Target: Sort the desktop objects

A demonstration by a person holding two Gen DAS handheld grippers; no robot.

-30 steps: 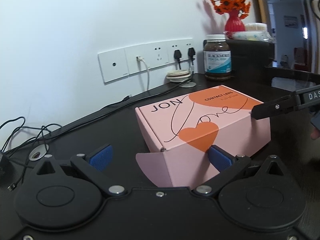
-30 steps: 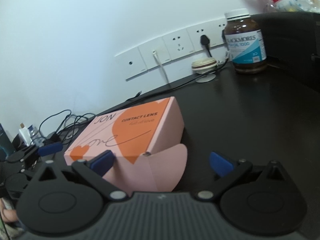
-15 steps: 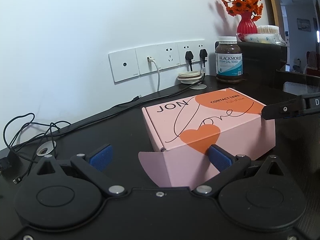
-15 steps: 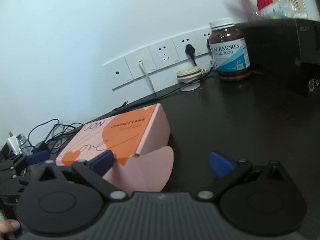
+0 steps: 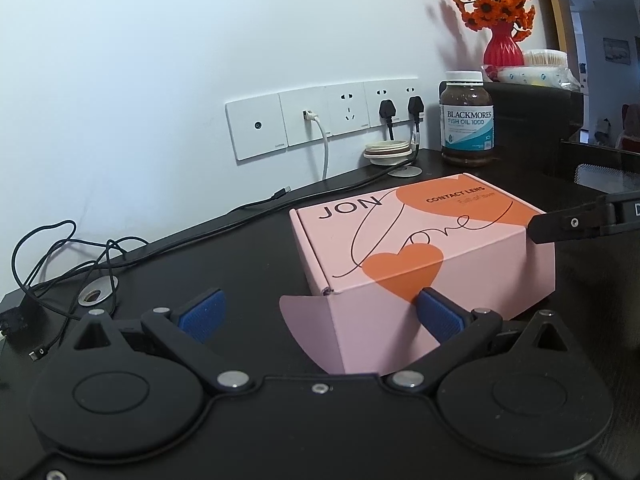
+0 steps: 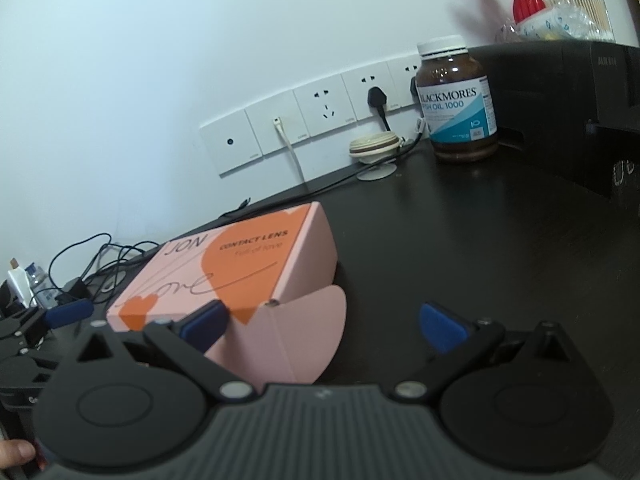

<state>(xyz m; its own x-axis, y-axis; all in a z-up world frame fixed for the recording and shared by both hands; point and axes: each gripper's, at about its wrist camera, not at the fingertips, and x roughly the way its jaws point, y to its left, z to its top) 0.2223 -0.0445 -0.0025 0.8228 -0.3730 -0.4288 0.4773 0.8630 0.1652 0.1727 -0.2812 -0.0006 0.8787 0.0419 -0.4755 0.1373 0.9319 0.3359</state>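
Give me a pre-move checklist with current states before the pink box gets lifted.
1. Left gripper open: ok.
2. Right gripper open: ok.
3. Pink box flat on the desk: ok.
4. Box fully shut: not ok; a rounded side flap sticks out at the left end and another at the right end.
5. Fingers bracketing the box: not ok; each gripper has only one pad at the box, the other beside it over bare desk.
6. Clear of the fish oil bottle: ok; it stands well behind, near the wall.

matte black left tool [image 5: 320, 312], blue ribbed pads [image 5: 202, 314], silver screws, apparently plastic.
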